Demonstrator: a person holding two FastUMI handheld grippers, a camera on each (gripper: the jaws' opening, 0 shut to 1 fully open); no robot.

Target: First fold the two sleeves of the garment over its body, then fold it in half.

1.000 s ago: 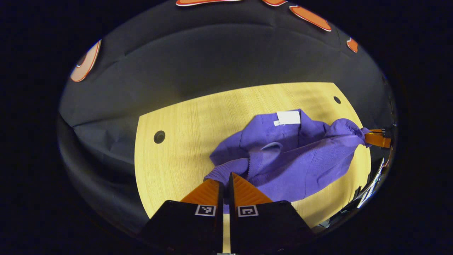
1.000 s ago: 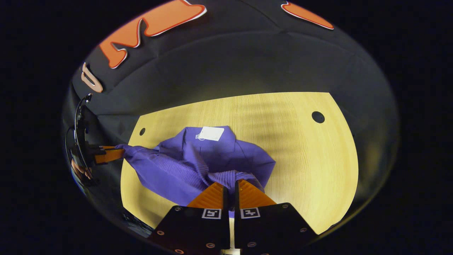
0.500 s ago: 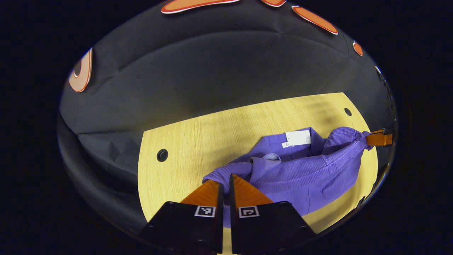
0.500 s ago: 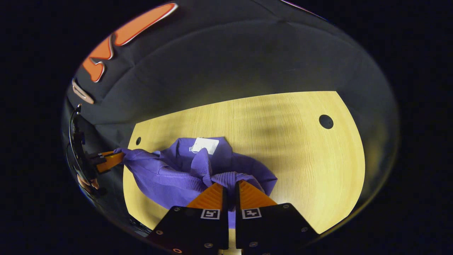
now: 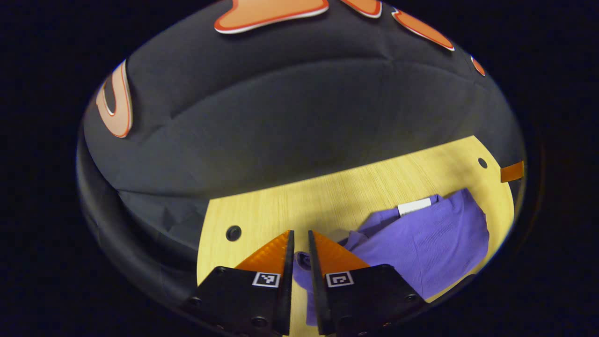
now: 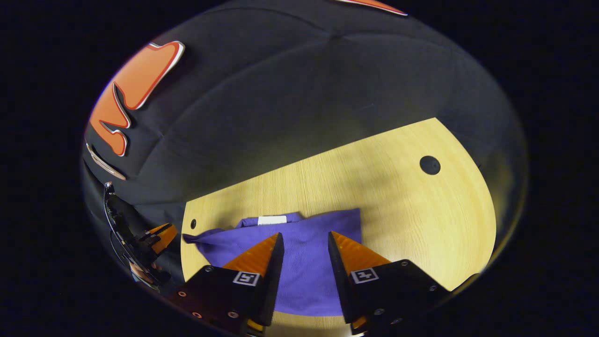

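Observation:
The purple knit garment point(image 5: 421, 238) lies folded flat on the wooden table point(image 5: 327, 201), its white label point(image 5: 414, 206) at the far edge. My left gripper point(image 5: 300, 232) hovers over the garment's left corner, jaws a little apart, and purple cloth shows through the gap. In the right gripper view the garment point(image 6: 327, 224) spreads beneath my right gripper point(image 6: 304, 235), which stands open and holds nothing. The label point(image 6: 272, 220) sits just beyond its fingers. At the far left the left gripper point(image 6: 161, 232) is held by a hand, just off the garment's corner.
The table point(image 6: 398, 210) has round cable holes point(image 6: 429, 164) point(image 5: 233, 232) near its far corners. Bare wood stretches to the right of the garment in the right gripper view. Black cloth walls close the booth behind the table.
Both grippers have carried the near edge forward and laid it down, so the garment now lies flat. The right gripper has opened and let go. The left jaws have parted slightly.

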